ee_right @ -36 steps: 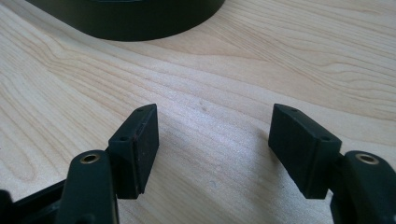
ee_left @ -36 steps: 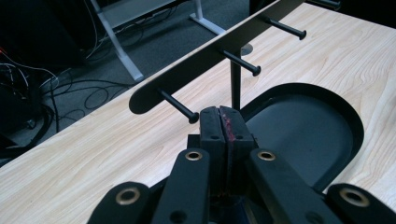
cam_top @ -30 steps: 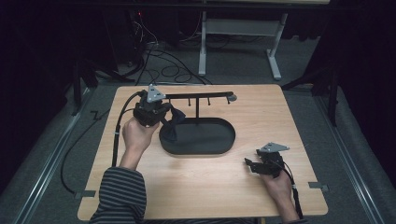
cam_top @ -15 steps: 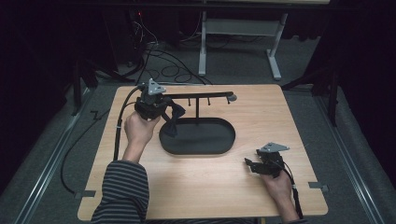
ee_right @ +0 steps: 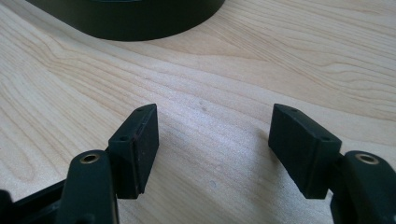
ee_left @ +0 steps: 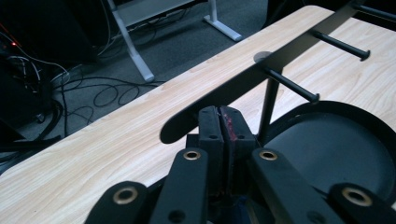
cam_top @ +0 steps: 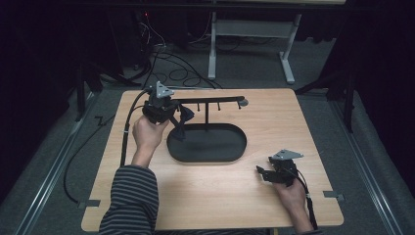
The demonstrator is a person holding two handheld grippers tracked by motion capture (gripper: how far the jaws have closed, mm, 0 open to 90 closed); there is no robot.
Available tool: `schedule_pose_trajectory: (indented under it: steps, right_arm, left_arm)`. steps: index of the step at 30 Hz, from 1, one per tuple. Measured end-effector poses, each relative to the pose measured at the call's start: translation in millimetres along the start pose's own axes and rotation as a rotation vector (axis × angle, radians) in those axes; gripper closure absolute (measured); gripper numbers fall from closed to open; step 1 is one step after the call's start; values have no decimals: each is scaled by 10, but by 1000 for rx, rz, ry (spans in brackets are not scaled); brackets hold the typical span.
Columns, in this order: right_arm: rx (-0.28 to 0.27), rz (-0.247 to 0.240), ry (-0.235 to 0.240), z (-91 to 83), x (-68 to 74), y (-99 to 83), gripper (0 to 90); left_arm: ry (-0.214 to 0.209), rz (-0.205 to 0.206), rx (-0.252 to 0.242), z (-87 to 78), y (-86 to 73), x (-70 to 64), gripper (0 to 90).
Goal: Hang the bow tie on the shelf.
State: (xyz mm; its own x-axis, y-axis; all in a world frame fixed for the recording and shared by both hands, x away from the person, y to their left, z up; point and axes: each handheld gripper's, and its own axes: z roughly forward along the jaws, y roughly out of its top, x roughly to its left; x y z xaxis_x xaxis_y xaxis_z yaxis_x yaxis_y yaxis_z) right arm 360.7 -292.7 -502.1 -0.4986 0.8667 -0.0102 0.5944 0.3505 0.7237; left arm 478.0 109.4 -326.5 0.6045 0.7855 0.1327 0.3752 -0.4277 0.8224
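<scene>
Left gripper view: L gripper [ee_left: 219, 128] pressed closed on a thin red item, just under rack bar [ee_left: 261, 70]; hanging onto peg [ee_left: 292, 86] judged next. R gripper [ee_right: 212, 140] spread, idle.

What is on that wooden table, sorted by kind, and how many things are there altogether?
Black stand with an oval tray base, a post and a pegged crossbar: 1
Handheld grippers: 2, the left gripper by the crossbar's end, jaws shut, and the right gripper low over bare table, jaws open
Total: 3
</scene>
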Motion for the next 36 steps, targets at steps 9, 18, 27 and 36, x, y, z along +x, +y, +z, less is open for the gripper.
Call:
schedule_pose_trajectory:
  steps: [9,18,27,36]
  right_arm:
    - [1,2,0,-1,1,0,349]
    - [1,2,0,-1,1,0,349]
    - [0,0,1,0,-1,0,348]
    - [1,0,1,-1,0,0,346]
  left_arm:
    - [-10,-14,1,-22,-10,33,815]
    - [8,-27,10,-67,-54,31,694]
    - [22,-47,-4,-188,-104,31,596]
    - [45,-33,19,-241,-175,18,542]
